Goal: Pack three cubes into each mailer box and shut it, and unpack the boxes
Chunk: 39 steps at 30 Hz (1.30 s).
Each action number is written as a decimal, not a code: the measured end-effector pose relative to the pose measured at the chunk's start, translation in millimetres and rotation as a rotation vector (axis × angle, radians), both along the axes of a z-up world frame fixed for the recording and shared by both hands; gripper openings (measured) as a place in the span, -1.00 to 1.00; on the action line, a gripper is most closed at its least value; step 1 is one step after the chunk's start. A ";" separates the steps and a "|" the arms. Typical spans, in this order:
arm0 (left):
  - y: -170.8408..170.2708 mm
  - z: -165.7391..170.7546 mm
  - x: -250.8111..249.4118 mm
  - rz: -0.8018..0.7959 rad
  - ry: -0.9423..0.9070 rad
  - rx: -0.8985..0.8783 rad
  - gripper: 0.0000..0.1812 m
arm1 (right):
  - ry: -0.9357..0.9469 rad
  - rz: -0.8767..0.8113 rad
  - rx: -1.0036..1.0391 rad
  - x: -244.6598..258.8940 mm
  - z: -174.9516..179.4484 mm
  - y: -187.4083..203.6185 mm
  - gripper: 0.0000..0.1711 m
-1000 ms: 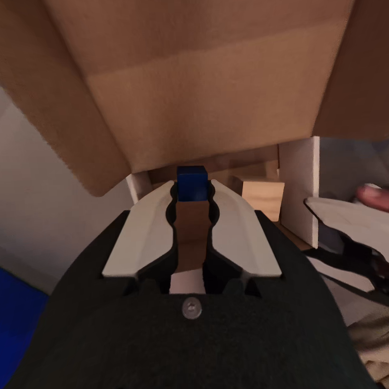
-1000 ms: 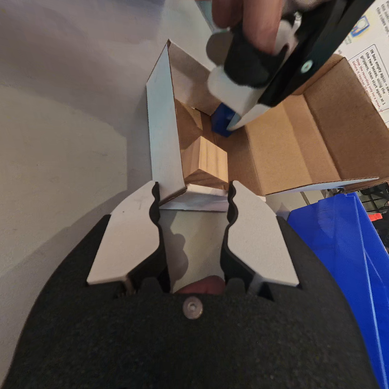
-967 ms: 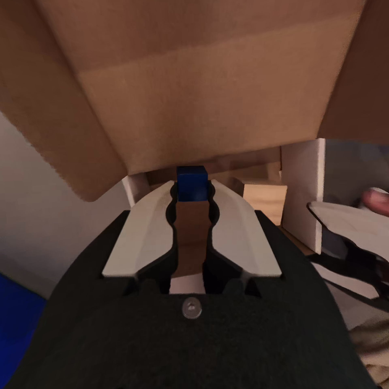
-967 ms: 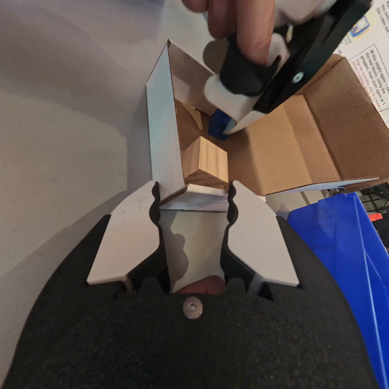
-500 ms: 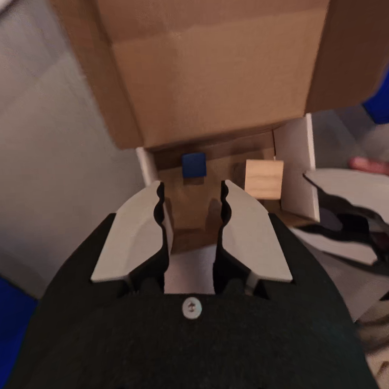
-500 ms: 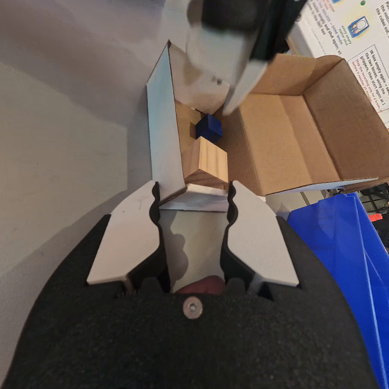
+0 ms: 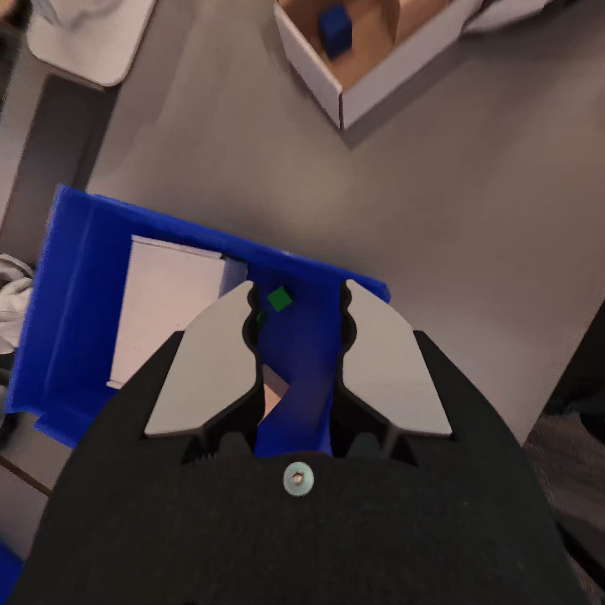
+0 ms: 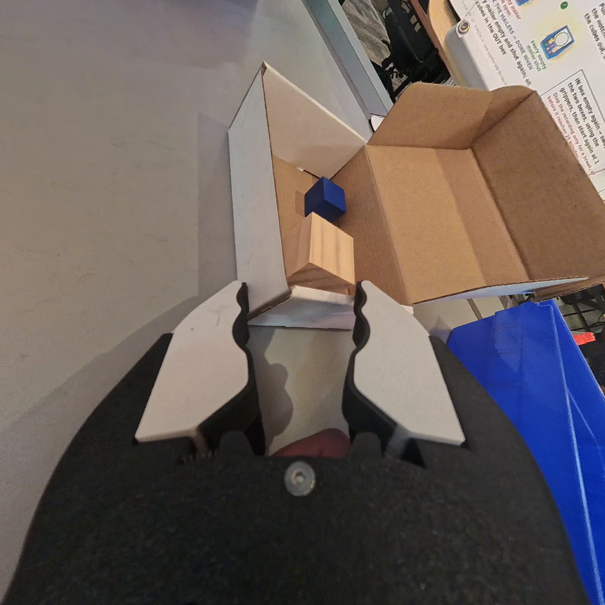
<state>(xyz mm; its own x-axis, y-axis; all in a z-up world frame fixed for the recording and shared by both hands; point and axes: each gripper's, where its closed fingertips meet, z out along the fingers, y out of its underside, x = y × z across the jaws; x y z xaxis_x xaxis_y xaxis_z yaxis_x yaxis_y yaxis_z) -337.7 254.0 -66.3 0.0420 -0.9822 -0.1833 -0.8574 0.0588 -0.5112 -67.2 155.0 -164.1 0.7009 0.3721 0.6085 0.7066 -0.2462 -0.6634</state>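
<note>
An open white mailer box (image 8: 252, 203) with its brown lid (image 8: 458, 209) folded back stands on the grey table. A blue cube (image 8: 324, 200) and a plain wooden cube (image 8: 330, 252) lie inside. My right gripper (image 8: 299, 289) is open and empty, its fingertips at the box's near corner. My left gripper (image 7: 297, 291) is open and empty above a blue bin (image 7: 75, 294). That bin holds a green cube (image 7: 279, 298), a closed white mailer box (image 7: 170, 311) and a tan cube (image 7: 275, 386) partly hidden by my fingers. The open box's corner (image 7: 340, 95) and blue cube (image 7: 335, 29) show at the top.
A second blue bin (image 8: 537, 409) stands right of the open box. A printed instruction sheet (image 8: 563, 49) lies at the far right. A white object (image 7: 88, 42) sits at the table's far left. The table edge (image 7: 563, 370) drops off at the right in the left wrist view.
My left gripper let go of the blue cube inside the open box, drew out and swung over to the blue bin. The right gripper has stayed at the box's corner.
</note>
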 end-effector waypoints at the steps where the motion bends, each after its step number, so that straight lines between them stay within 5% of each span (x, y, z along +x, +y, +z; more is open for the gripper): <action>1: 1.3 -12.3 -5.8 -0.021 0.035 -0.027 -0.49 | 0.001 0.000 -0.001 0.0 0.0 0.0 -0.28; 8: 30.3 -89.9 -20.8 -0.096 0.235 -0.047 -0.43 | 0.001 -0.001 -0.001 0.1 -0.1 0.0 -0.28; 16: 47.6 -126.4 -18.0 -0.155 0.309 -0.036 -0.62 | 0.002 -0.010 -0.001 0.9 -0.1 0.8 -0.28; 19: 43.5 -122.7 -14.5 -0.171 0.248 -0.062 -1.00 | 0.003 -0.010 -0.001 0.9 0.0 0.7 -0.28; 25: 38.5 -106.4 -15.0 -0.120 0.144 -0.084 -0.99 | 0.003 -0.009 -0.002 0.9 -0.1 0.6 -0.28; 32: 47.4 -116.4 -5.3 -0.078 0.219 -0.027 -0.38 | 0.003 -0.008 -0.001 0.9 -0.1 0.3 -0.28; 35: 46.3 -127.4 2.9 -0.071 0.250 -0.082 -0.51 | 0.003 -0.009 0.000 0.9 -0.1 0.1 -0.28; 36: 40.3 -127.2 5.0 -0.084 0.249 -0.131 -0.75 | 0.002 -0.009 0.000 0.9 -0.1 0.1 -0.28; 39: 47.4 -115.7 -5.0 -0.057 0.294 -0.082 -0.76 | 0.002 -0.010 0.000 1.0 -0.2 0.0 -0.28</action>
